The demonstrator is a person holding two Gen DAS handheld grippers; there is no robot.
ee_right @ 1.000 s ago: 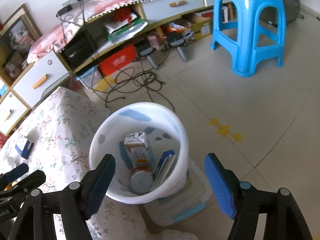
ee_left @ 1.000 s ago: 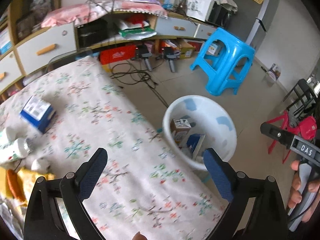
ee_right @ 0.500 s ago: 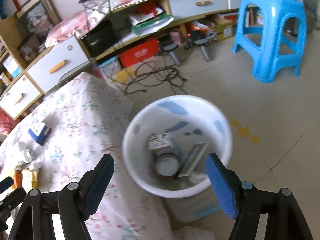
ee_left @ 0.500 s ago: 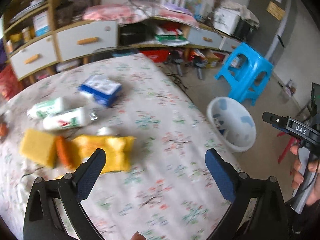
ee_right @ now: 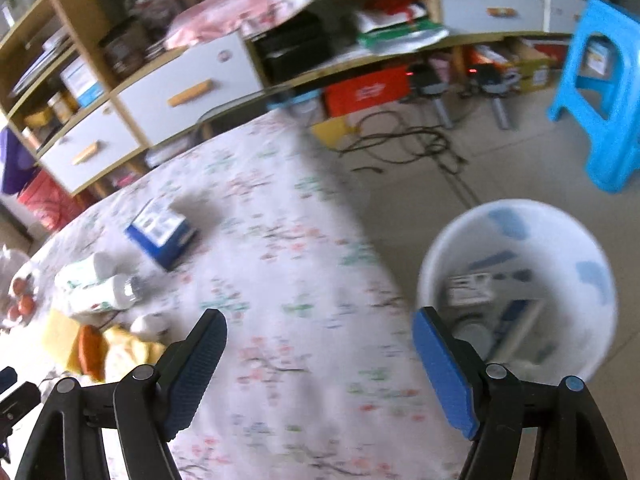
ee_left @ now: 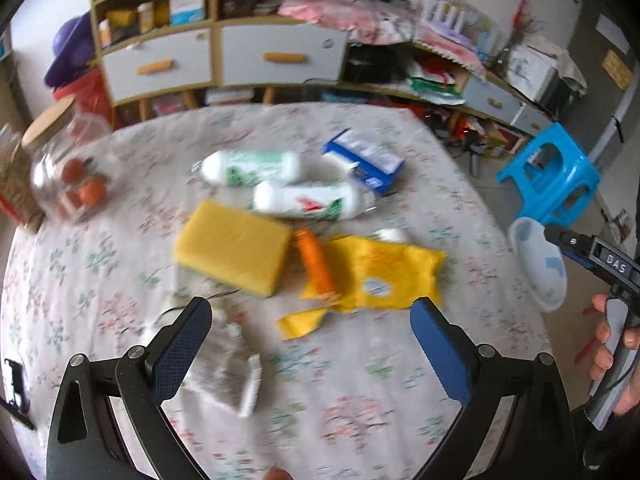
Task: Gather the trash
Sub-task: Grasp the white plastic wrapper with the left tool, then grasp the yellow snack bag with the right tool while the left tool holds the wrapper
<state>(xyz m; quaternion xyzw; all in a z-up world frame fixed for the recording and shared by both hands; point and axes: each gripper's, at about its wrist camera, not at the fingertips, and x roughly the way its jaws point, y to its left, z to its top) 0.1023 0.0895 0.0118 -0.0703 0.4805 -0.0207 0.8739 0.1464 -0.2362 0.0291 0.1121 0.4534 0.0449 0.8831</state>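
Observation:
Trash lies on the floral tablecloth: a yellow sponge, an orange tube, a yellow wrapper, two white bottles, a blue box and a clear packet. My left gripper hangs open above the table's near part, empty, with the packet by its left finger. My right gripper is open and empty over the table's right edge. The white bin on the floor beside the table holds cartons; the blue box shows to the left.
A glass jar with red fruit stands at the table's far left. A blue stool and cables are on the floor behind the bin. Shelves and drawers line the back wall. A hand holds the right gripper's handle.
Both grippers have swung left, from the bin side toward the table. The left view now faces the pile of trash; the bin has slid to the right in both views.

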